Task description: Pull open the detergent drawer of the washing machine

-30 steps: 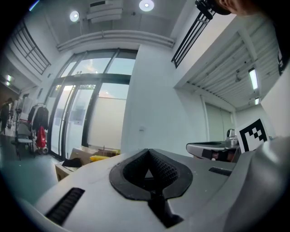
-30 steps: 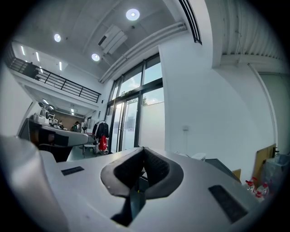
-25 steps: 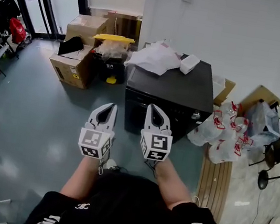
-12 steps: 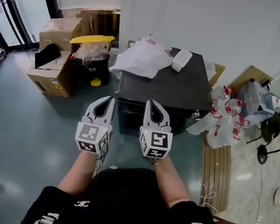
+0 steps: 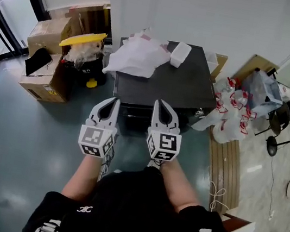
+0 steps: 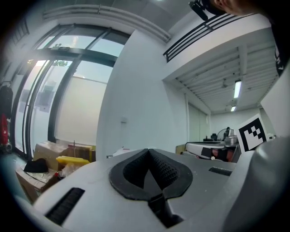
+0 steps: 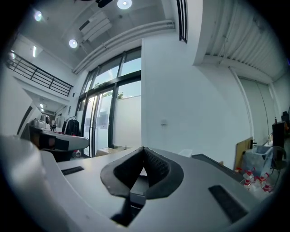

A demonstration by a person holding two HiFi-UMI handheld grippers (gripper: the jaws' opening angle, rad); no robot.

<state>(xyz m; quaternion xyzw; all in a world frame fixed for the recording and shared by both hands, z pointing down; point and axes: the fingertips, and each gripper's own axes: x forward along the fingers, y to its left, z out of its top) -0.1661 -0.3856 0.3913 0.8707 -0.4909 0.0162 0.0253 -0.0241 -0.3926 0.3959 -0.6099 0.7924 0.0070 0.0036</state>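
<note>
The 2 clenched, empty tools, left gripper [image 5: 113, 102] and right gripper [image 5: 159, 105], are nearing the washing machine [image 5: 177, 85], now closer ahead; the drawer pull is probably still pending.

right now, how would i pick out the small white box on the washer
Find the black washer against the white wall. On its top, near the back edge, lies the box. Unlike the crumpled white heap to its left, it is small, stiff and rectangular.

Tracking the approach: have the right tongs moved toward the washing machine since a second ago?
Yes, forward: the right tongs now reach the top front edge of the washing machine; earlier they overlapped its front.
</note>
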